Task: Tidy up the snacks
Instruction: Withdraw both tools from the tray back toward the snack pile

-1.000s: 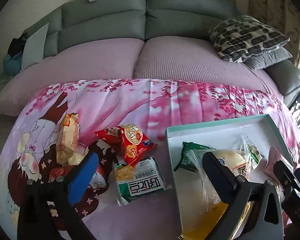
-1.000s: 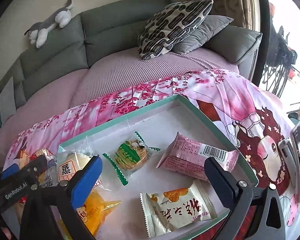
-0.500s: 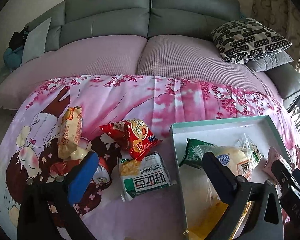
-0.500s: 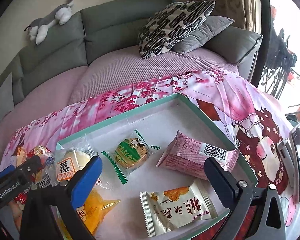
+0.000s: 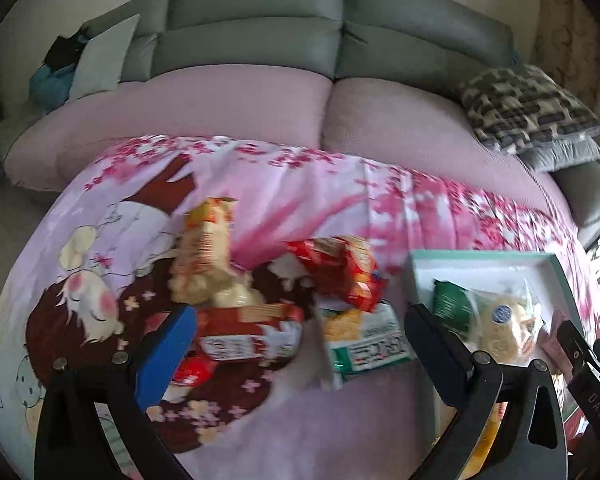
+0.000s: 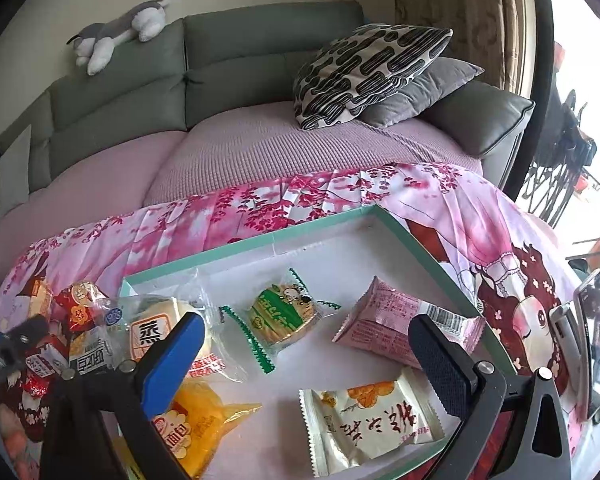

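Loose snack packs lie on the pink blanket in the left wrist view: a yellow-orange pack (image 5: 204,256), a red pack (image 5: 340,272), a red-and-white pack (image 5: 248,332) and a green-and-white pack (image 5: 364,340). My left gripper (image 5: 300,344) hangs open just above the red-and-white and green-and-white packs, holding nothing. The teal-rimmed tray (image 6: 260,240) holds a green cookie pack (image 6: 284,312), a pink pack (image 6: 400,324), a cream pack (image 6: 372,420), a yellow pack (image 6: 196,416) and a clear bun pack (image 6: 156,328). Over the tray's near side my right gripper (image 6: 308,356) is open and empty.
A grey sofa (image 6: 260,52) with a purple seat cover runs behind the blanket. On it lie patterned cushions (image 6: 364,68) at the right and a plush toy (image 6: 120,28) on its backrest. A phone (image 6: 588,340) lies right of the tray.
My left gripper has swung left and closer over the loose packs, away from the tray; its view is motion-blurred. The right gripper has hardly moved.
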Demonstrator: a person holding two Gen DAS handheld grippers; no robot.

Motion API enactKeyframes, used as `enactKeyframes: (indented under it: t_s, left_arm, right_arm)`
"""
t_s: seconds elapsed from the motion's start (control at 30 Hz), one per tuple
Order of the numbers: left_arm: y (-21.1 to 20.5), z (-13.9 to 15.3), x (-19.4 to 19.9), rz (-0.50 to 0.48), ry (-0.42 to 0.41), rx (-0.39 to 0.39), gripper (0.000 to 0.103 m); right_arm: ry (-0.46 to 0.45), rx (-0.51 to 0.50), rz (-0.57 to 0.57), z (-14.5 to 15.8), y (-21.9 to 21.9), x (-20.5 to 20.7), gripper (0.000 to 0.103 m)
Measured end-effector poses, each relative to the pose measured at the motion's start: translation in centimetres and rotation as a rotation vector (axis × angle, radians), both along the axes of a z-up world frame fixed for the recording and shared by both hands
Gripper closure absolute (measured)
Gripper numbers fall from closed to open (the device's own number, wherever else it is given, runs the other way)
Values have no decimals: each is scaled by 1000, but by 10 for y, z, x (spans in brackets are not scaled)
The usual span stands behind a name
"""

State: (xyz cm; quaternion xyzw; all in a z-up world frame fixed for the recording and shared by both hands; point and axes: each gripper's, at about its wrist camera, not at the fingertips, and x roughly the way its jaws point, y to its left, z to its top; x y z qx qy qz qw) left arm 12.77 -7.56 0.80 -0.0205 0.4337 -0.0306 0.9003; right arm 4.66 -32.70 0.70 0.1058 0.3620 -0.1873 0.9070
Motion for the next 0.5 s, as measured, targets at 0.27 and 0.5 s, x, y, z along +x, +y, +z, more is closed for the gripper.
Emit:
enactKeyframes:
  t_s: [0.27, 0.5]
  left_arm:
    - [70, 3, 3, 143, 8, -31, 0]
    - [121, 8, -1, 240, 3, -73, 0]
  right_arm:
    - [-76, 0, 47, 15, 25, 2, 0]
    - [-161, 2, 136, 31, 65, 7, 0]
